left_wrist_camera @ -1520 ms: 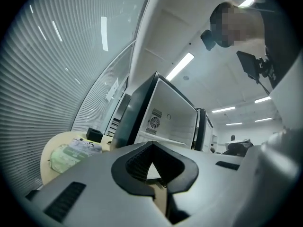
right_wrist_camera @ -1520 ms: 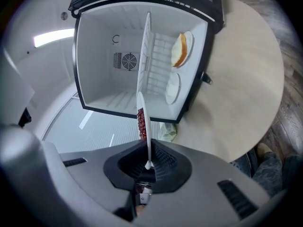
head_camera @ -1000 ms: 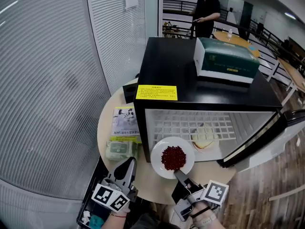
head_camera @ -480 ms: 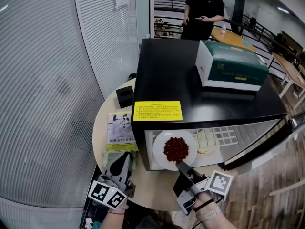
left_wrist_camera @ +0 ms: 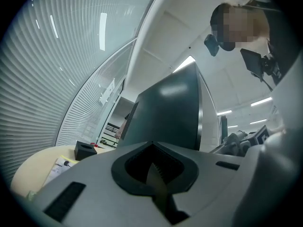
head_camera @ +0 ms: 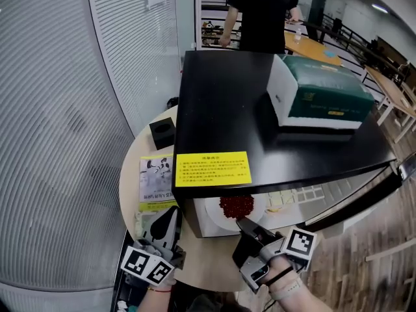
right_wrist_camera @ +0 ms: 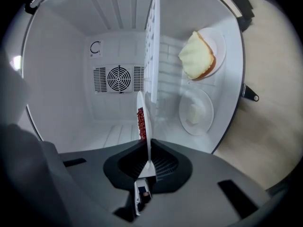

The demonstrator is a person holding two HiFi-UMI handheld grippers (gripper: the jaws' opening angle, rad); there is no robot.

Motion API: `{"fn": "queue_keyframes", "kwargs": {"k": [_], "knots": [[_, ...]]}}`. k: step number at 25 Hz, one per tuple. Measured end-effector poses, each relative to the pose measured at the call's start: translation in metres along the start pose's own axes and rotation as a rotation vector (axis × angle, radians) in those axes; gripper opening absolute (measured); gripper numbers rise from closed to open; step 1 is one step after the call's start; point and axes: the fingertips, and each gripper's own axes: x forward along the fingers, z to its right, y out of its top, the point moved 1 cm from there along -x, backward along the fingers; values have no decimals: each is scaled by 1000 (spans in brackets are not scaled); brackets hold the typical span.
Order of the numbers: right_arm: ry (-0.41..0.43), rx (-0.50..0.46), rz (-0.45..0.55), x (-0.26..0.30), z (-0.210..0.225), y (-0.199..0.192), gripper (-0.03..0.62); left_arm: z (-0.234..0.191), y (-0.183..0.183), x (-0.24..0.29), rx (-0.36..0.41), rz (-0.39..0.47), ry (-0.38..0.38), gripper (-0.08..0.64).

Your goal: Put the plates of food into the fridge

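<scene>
My right gripper (right_wrist_camera: 147, 163) is clenched on the near rim of a white plate of small dark-red bits (right_wrist_camera: 142, 119), held at the mouth of the black mini fridge (head_camera: 260, 109) under its yellow label (head_camera: 213, 168). Straight ahead of the plate's far rim is the front edge of the fridge's wire shelf (right_wrist_camera: 154, 46). Below that shelf, on the fridge floor, sit a plate with a cake slice (right_wrist_camera: 199, 56) and another small plate (right_wrist_camera: 195, 112). My left gripper (left_wrist_camera: 154, 174) is empty with its jaws together, hanging left of the fridge over the round table (head_camera: 130, 181), near a booklet (head_camera: 156, 174). A green box (head_camera: 325, 90) sits on top of the fridge
</scene>
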Motion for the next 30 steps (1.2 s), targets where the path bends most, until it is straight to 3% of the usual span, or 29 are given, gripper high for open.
{"fn": "queue_keyframes", "kwargs": {"k": [12,17,21,24,30], "knots": [[-31,11,31,13,-3,9,18,-4,-2,4,-16,2,-16,5],[18,28,29,15,-4,9,18,-4,-6,-1,-22,-6,-15,5],[61,-52,43,13,-10,6,27,-4,-7,-4,-23,-10,-14,5],[84,-94,38,11,-12,2,114,-3,-7,-8,-22,-8,-11,5],[127,-165,26,-4,-9,-7,123,3,-12,-20,-23,-17,-1,5]]}}
